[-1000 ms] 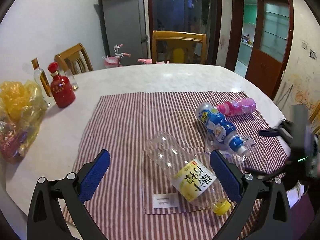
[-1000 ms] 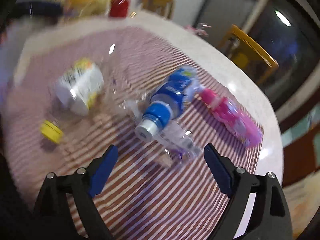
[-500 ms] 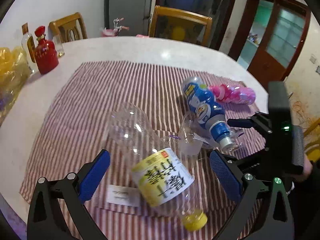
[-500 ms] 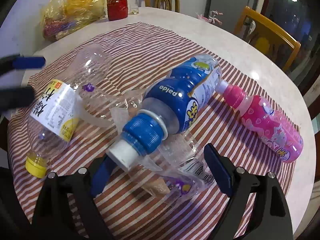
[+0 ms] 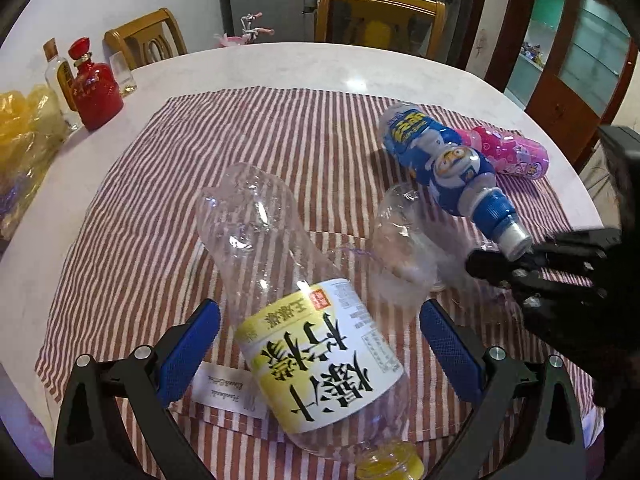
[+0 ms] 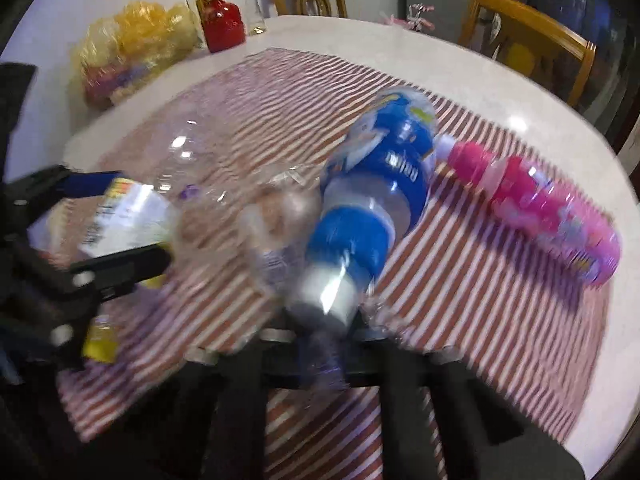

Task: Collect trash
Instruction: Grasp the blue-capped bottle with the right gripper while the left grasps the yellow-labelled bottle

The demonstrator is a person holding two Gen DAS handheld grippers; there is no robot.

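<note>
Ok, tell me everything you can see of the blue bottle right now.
The blue bottle is a clear plastic drink bottle wrapped in a blue cartoon-character label, with a blue collar and a white cap. It lies tilted on the striped cloth, cap end raised over crumpled clear plastic packaging, base beside the pink bottle. The right hand-held gripper sits shut at its cap; the blurred right wrist view leaves unclear whether it grips the bottle or the packaging.

The striped cloth (image 5: 280, 136) is matt woven fabric on a glossy, stone-like tabletop (image 5: 248, 64). On the cloth, the yellow-labelled bottle (image 5: 296, 320) is clear, crinkled plastic with a smooth label. Beside it, the blue bottle (image 5: 444, 168) and pink bottle (image 5: 512, 152) wear shiny printed film.
</note>
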